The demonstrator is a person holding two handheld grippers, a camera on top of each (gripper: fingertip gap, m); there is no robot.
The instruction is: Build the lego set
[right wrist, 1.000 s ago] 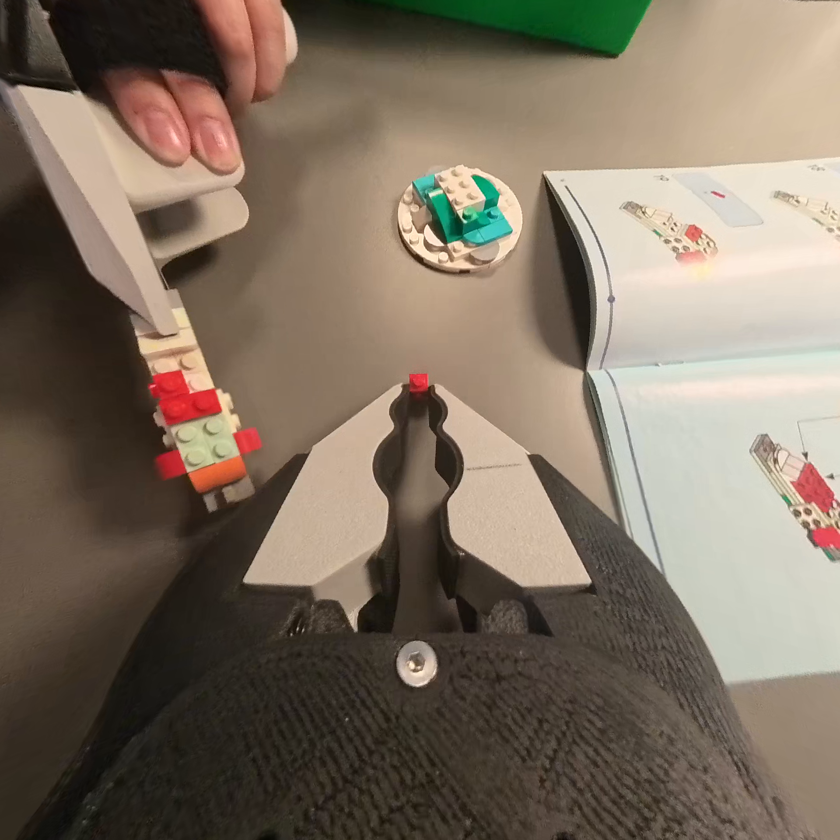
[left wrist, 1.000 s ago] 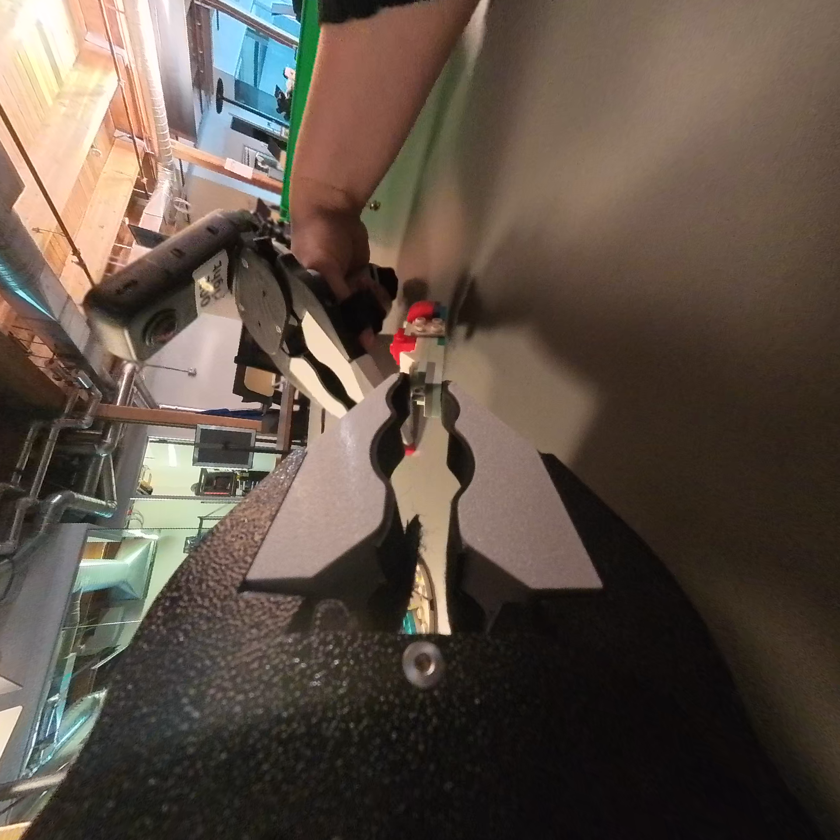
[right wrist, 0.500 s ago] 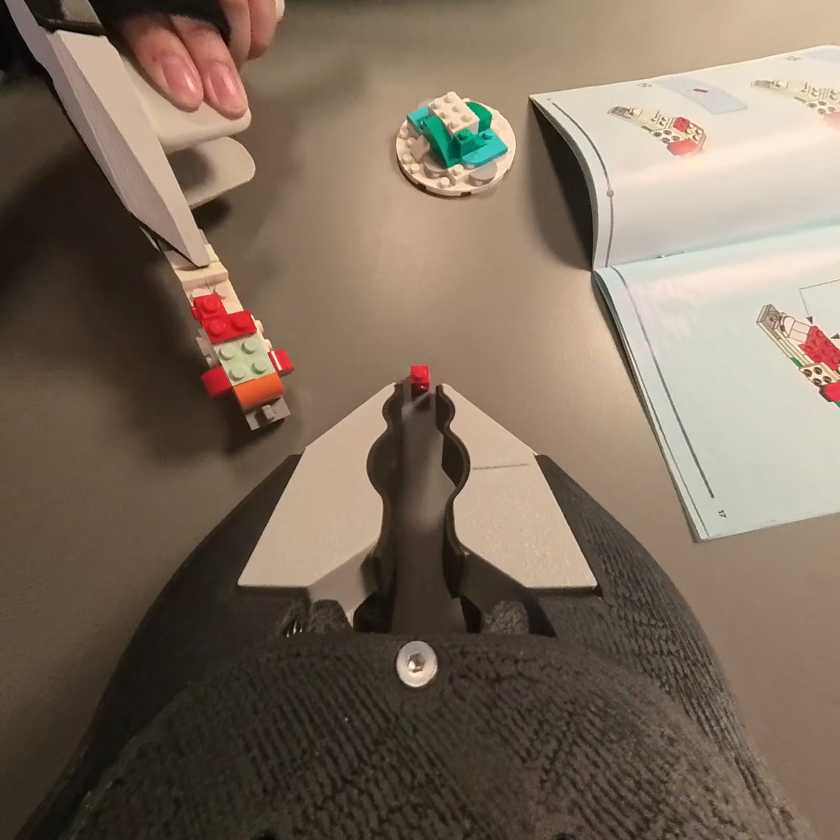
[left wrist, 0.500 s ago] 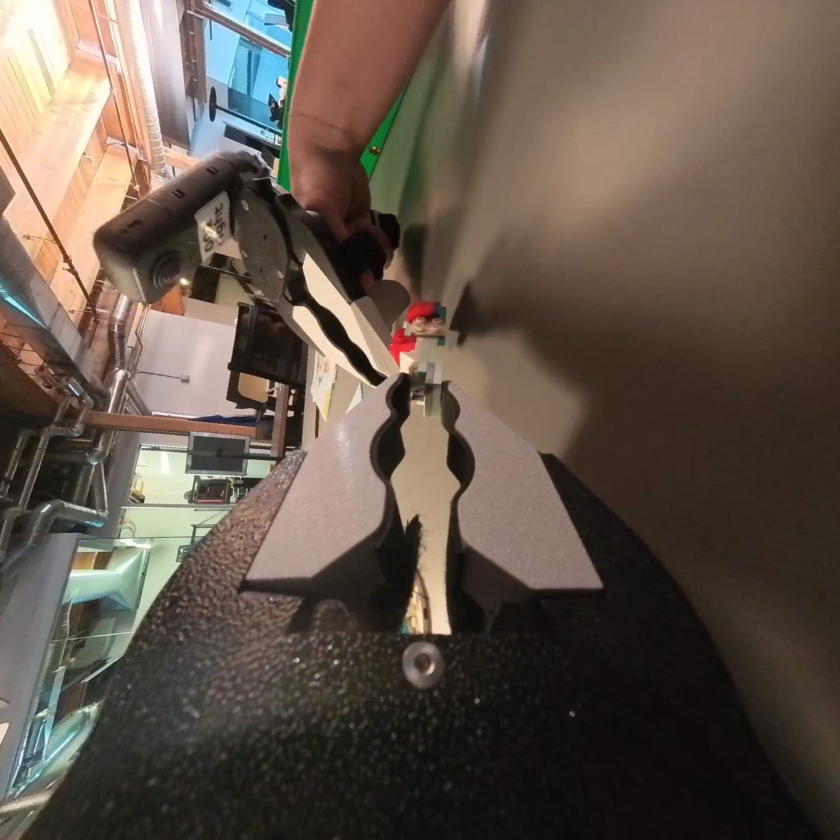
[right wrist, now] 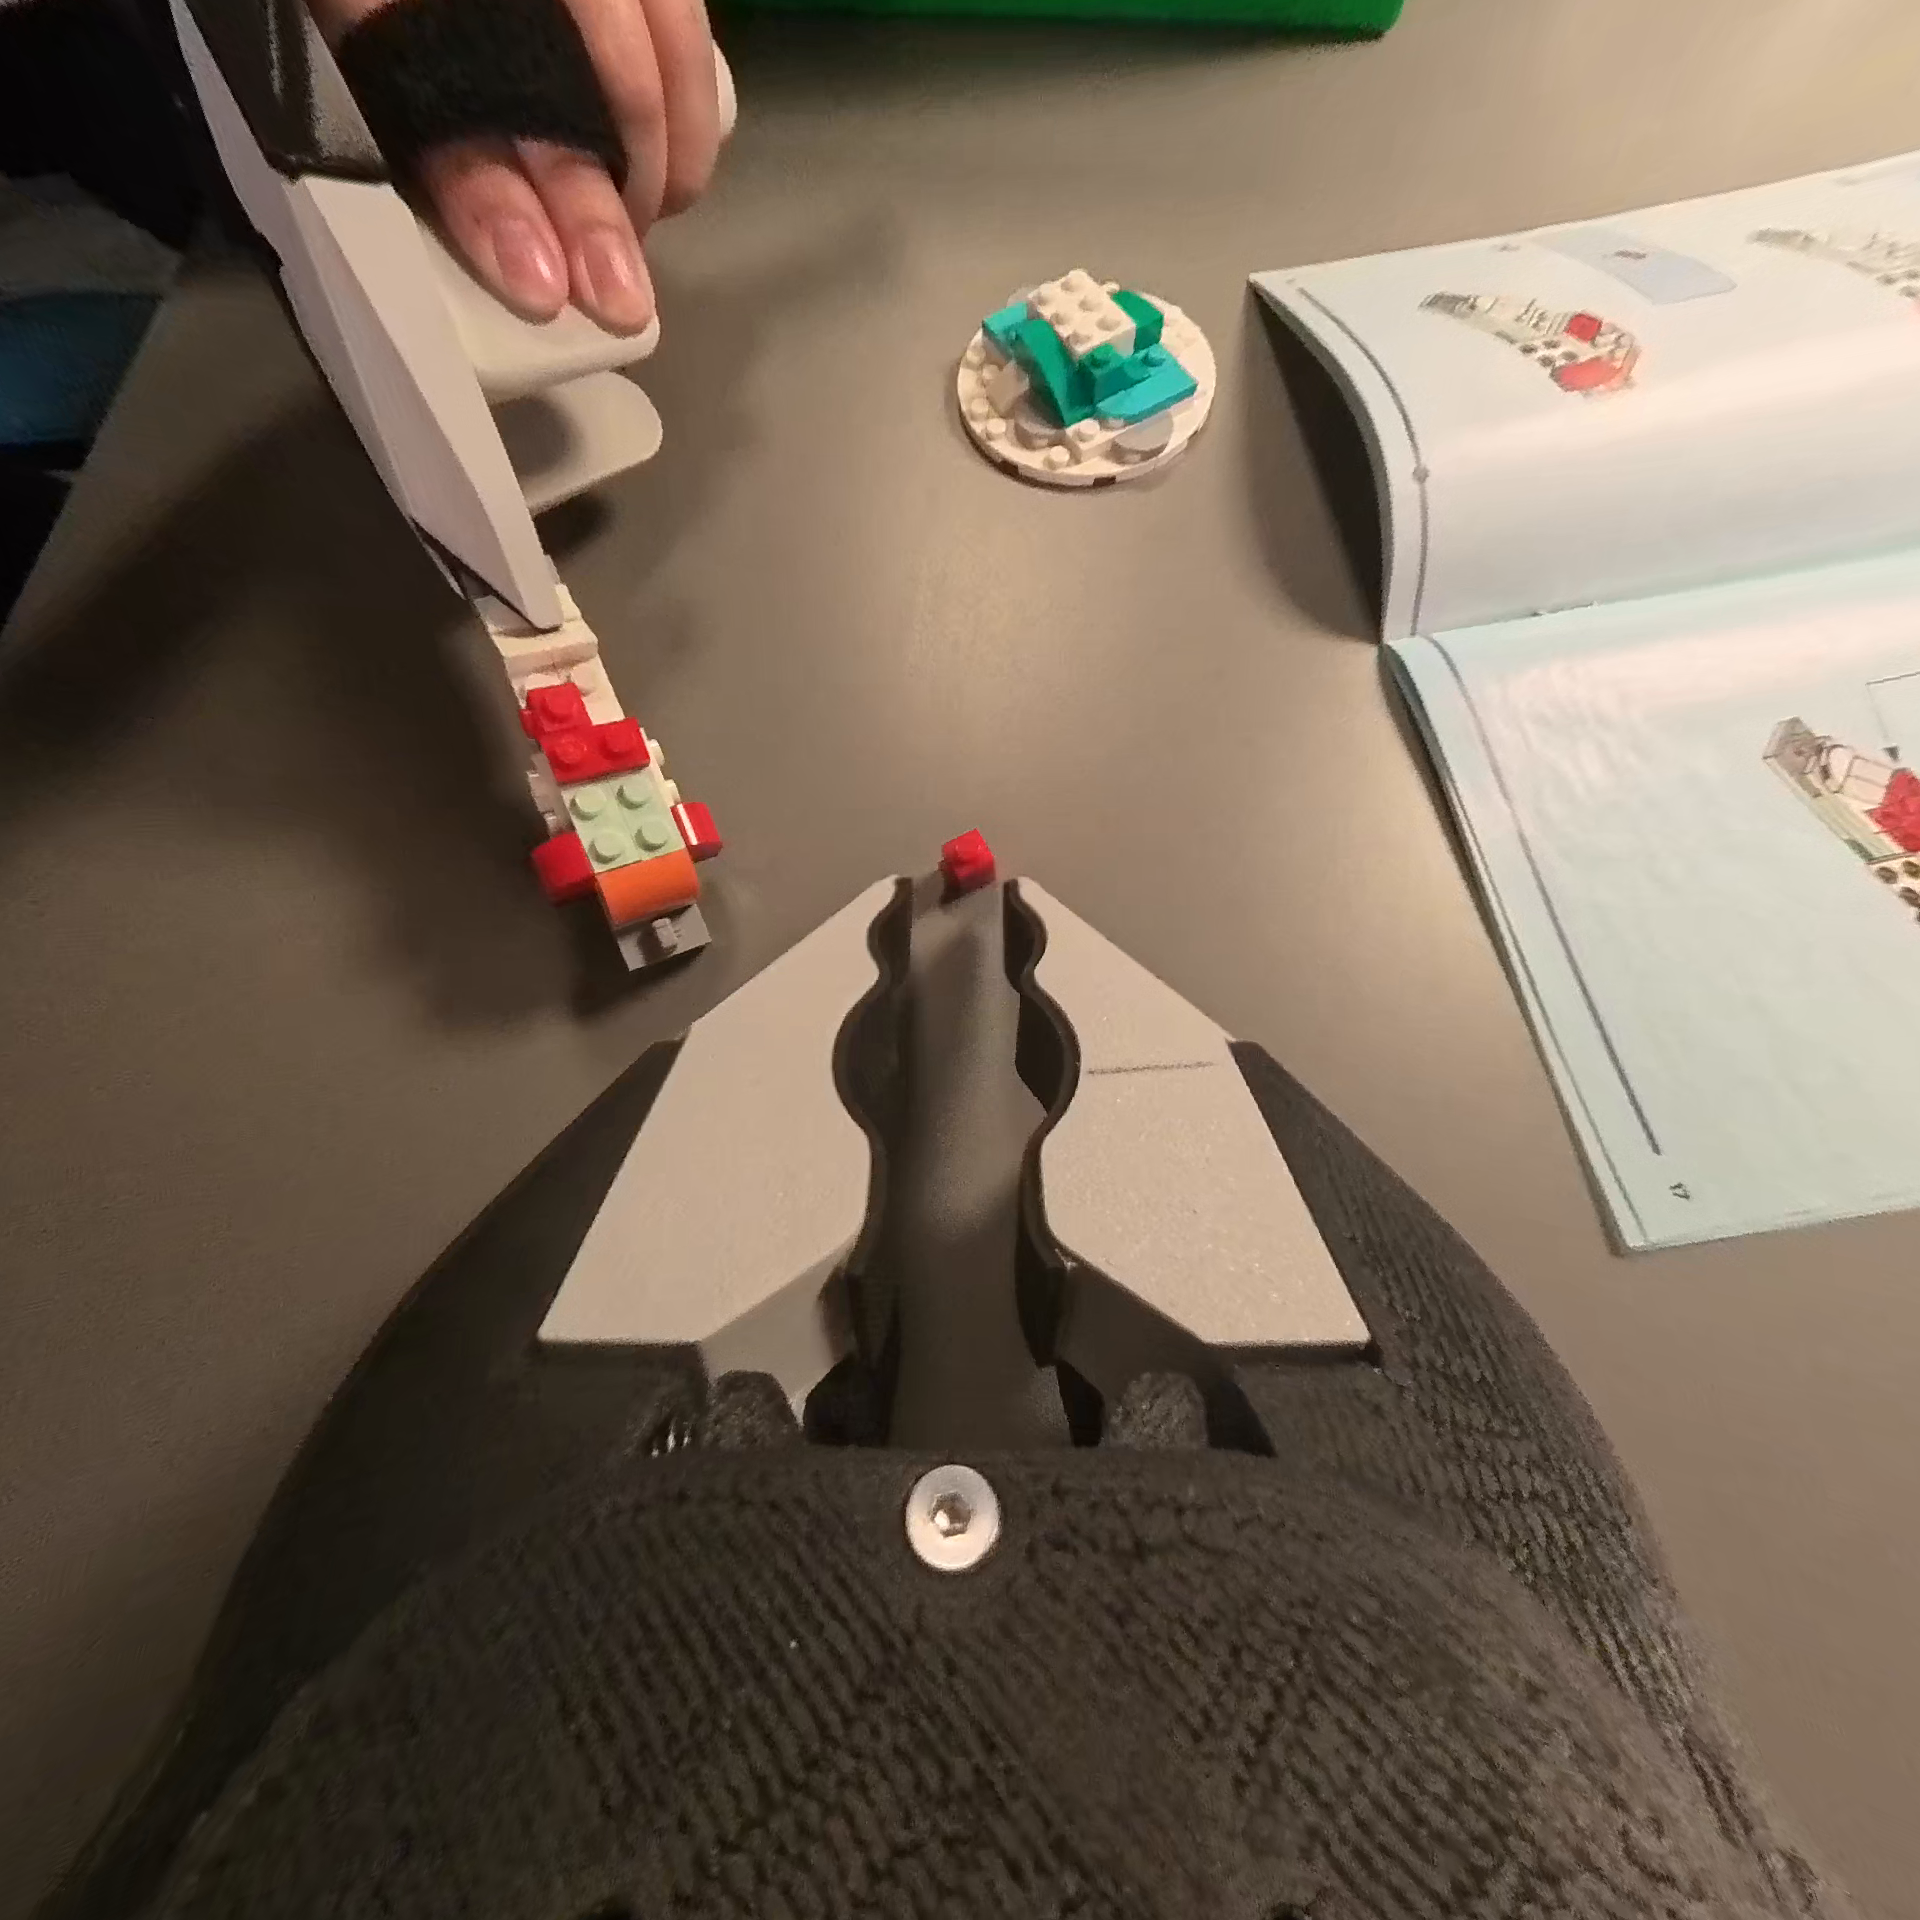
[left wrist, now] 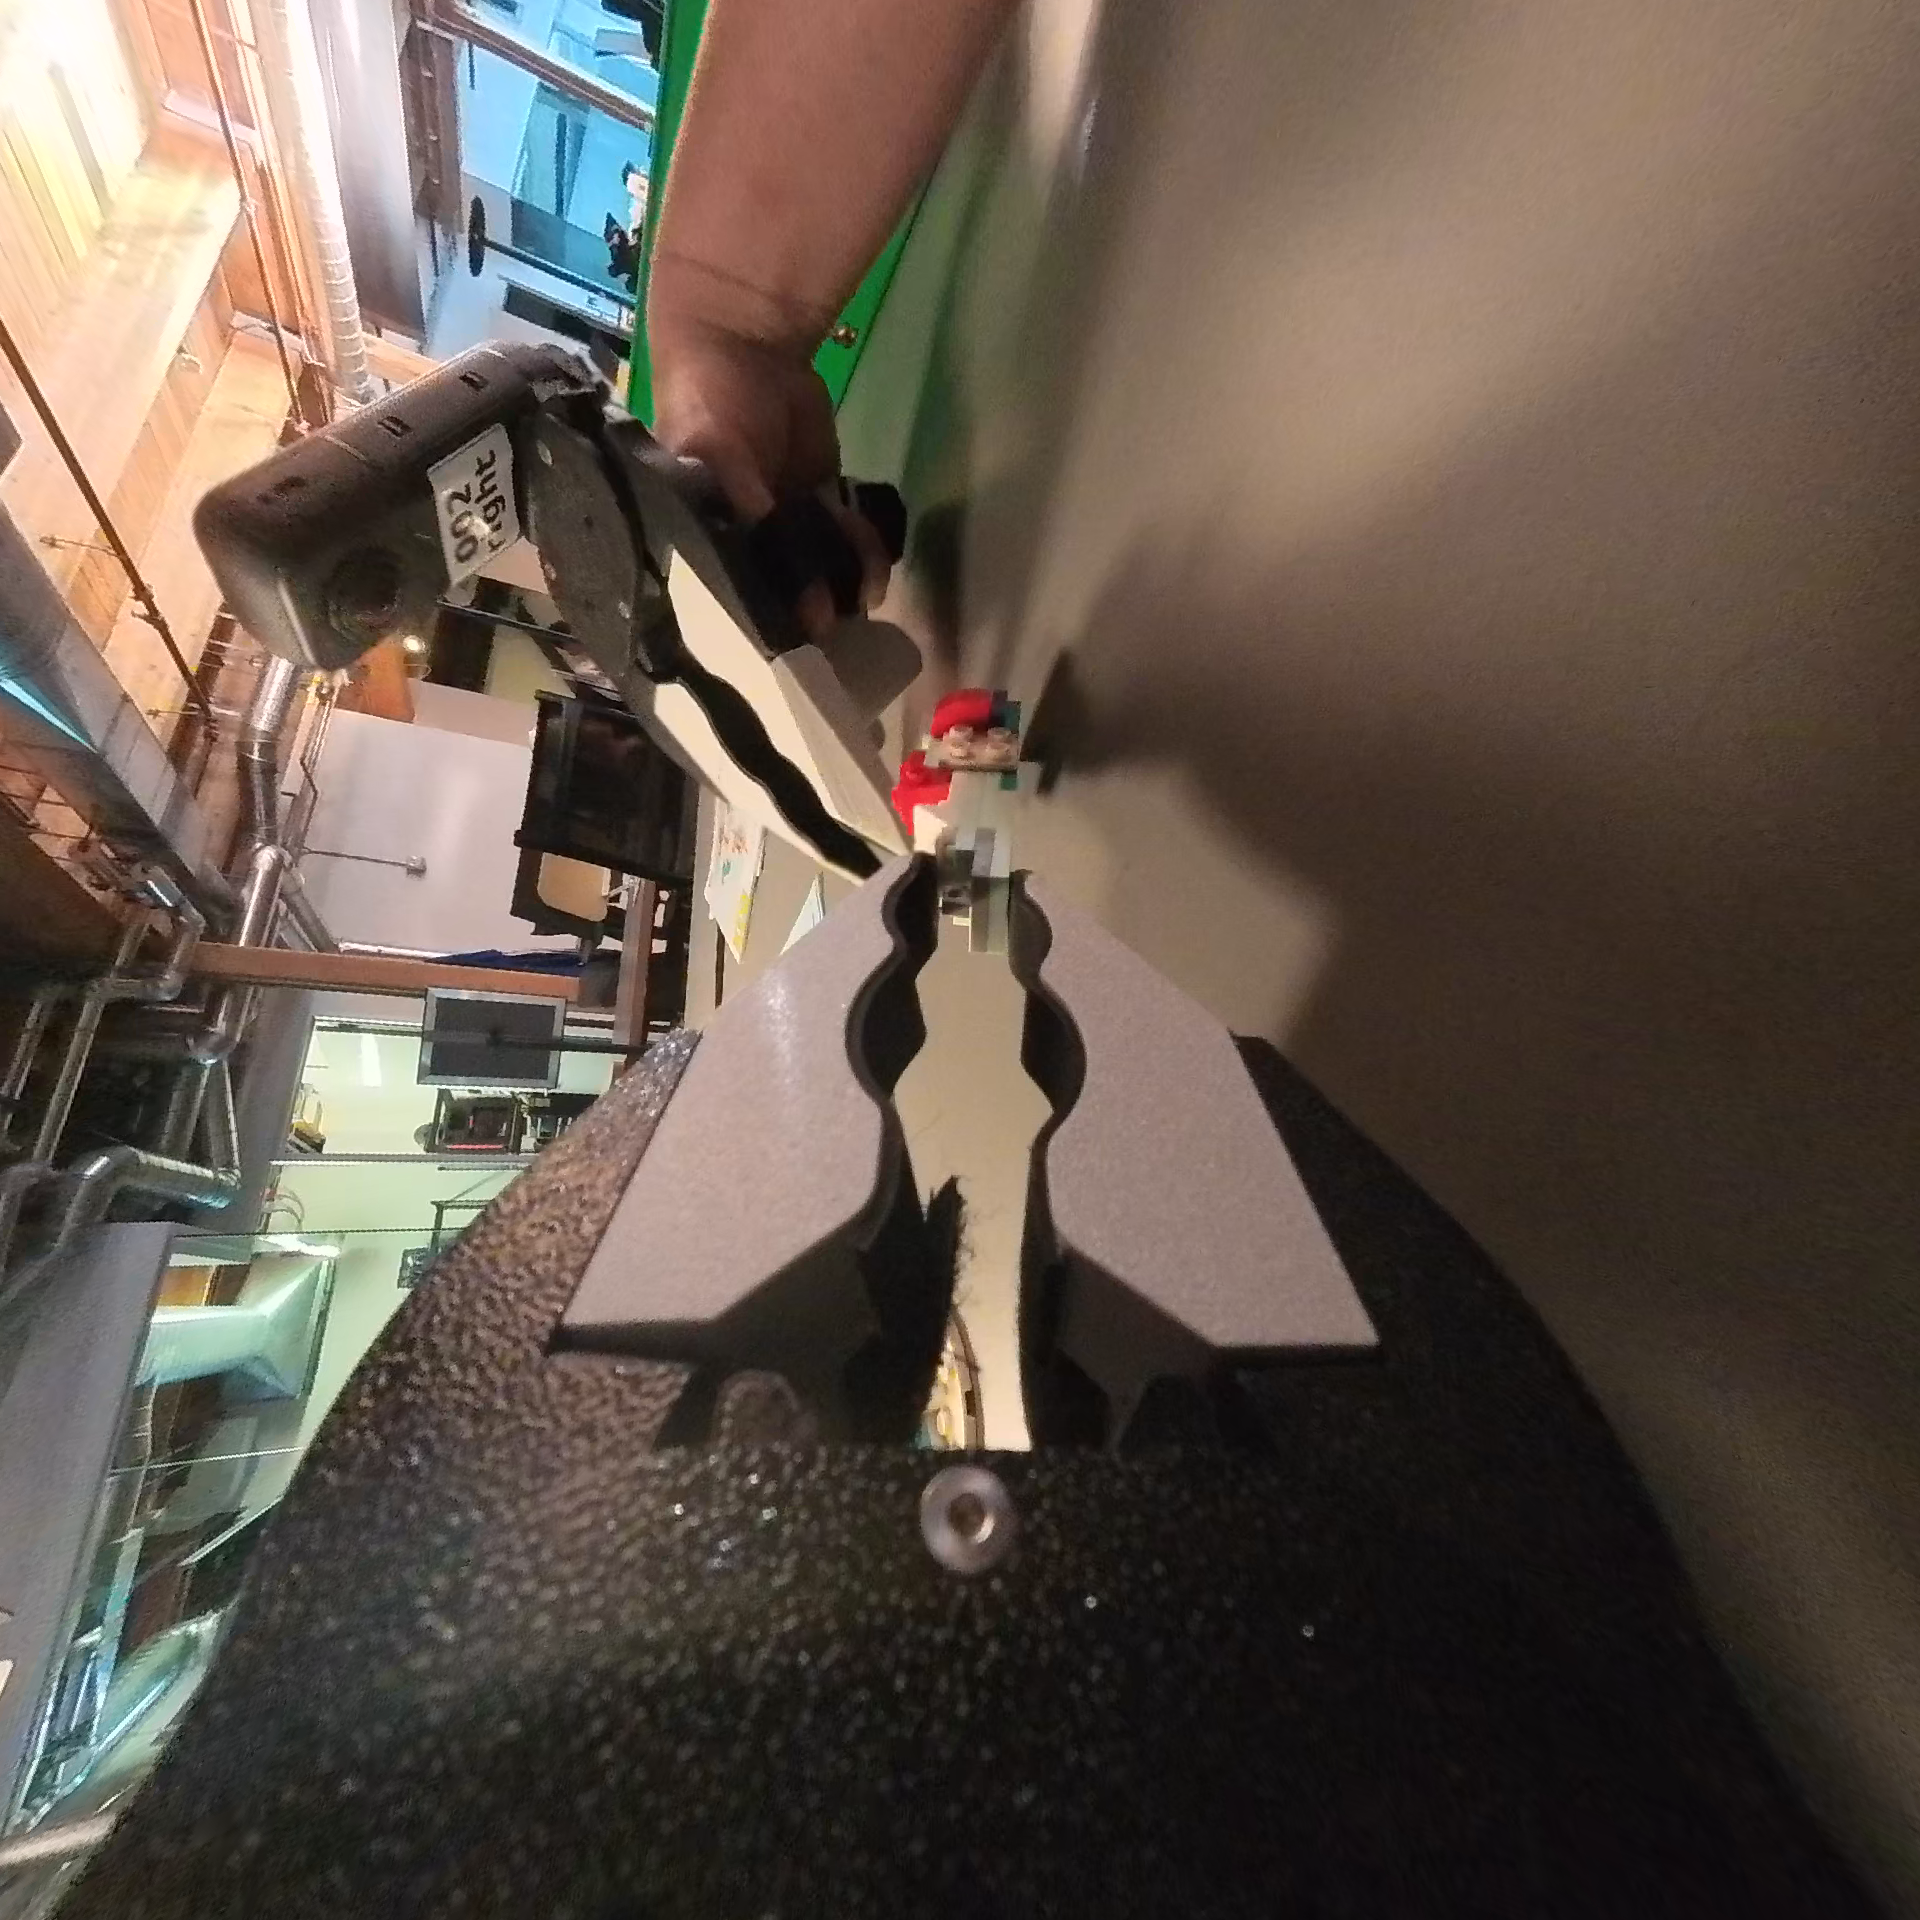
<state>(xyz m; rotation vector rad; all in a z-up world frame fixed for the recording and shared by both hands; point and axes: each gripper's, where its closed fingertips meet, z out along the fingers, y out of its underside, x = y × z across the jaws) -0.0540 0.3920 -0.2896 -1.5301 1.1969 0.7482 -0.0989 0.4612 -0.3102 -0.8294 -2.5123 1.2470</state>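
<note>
The left wrist view is rolled on its side, so the matte grey counter [left wrist: 1455, 520] stands like a wall at right. The left gripper [left wrist: 966, 883] has its wavy-edged grey plastic fingers clamped on the pale end of the studded Lego model [left wrist: 971, 790], whose red bricks sit farther out. The right gripper [left wrist: 873, 847] reaches in from the upper left, held by a hand [left wrist: 748, 416]; its tips come close to the model, though contact is hard to judge here.

From the right wrist view the model [right wrist: 613, 810] lies long and narrow on the counter [right wrist: 935, 644]: white, red, pale green, an orange curved piece and a grey end. The left gripper [right wrist: 520, 608] pinches its white end. The right gripper [right wrist: 956, 883] has its fingers slightly apart, with a tiny red brick [right wrist: 966, 860] at the tips, seemingly unheld. Only this view shows a round white plate build with teal bricks [right wrist: 1086, 390] and an open glossy instruction booklet [right wrist: 1662, 727] at right.
</note>
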